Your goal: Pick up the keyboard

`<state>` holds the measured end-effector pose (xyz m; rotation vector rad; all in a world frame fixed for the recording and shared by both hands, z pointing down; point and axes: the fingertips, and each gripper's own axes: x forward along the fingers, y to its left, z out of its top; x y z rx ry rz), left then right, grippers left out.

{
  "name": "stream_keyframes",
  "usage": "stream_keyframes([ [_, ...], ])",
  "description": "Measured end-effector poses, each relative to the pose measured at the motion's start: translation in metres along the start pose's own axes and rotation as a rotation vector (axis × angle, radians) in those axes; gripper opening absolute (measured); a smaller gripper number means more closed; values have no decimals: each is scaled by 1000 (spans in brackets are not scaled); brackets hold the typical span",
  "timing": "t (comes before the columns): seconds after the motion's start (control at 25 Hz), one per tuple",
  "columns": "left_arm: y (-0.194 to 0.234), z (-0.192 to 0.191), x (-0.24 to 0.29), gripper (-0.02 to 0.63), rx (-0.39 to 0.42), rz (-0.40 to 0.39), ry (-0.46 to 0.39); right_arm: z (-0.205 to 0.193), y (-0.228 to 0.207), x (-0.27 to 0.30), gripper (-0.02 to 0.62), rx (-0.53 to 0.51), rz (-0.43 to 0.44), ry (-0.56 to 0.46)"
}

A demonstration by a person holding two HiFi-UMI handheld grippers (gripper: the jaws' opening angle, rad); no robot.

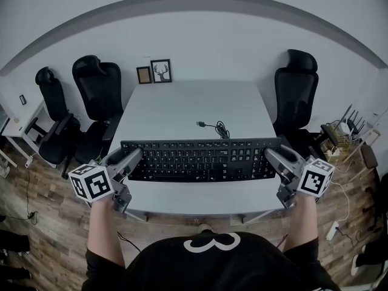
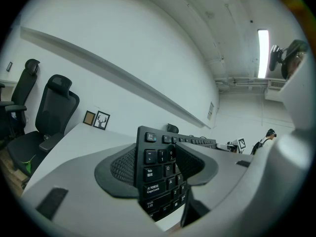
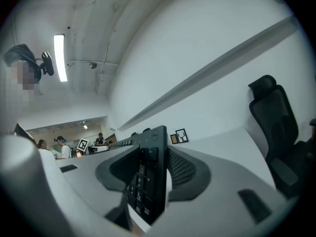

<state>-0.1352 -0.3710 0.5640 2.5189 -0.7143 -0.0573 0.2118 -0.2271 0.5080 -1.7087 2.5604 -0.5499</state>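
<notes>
Keyboard (image 1: 200, 156), black, full-size and rectangular, hangs between the two grippers over the near part of the white rectangular table (image 1: 182, 102), its key face tipped towards the person. Whether it is clear of the table top cannot be told. The left gripper (image 1: 134, 156) is clamped on the keyboard's left end (the Esc and Tab corner). The right gripper (image 1: 270, 155) is clamped on the opposite end by the number pad. Both point nearly level and inward, with the forearms (image 1: 103, 229) reaching forward at either side of the table's near edge. The thin black cable (image 1: 215, 126) lies coiled on the table beyond the keyboard.
</notes>
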Motion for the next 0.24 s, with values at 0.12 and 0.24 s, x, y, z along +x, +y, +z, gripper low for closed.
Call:
stream_keyframes([
  [0.12,0,1,0,238,2,3,3,-1,0,0,172,4,0,3],
  [0.24,1,0,1,238,3,4,10,-3,-2,0,172,12,-2,8],
])
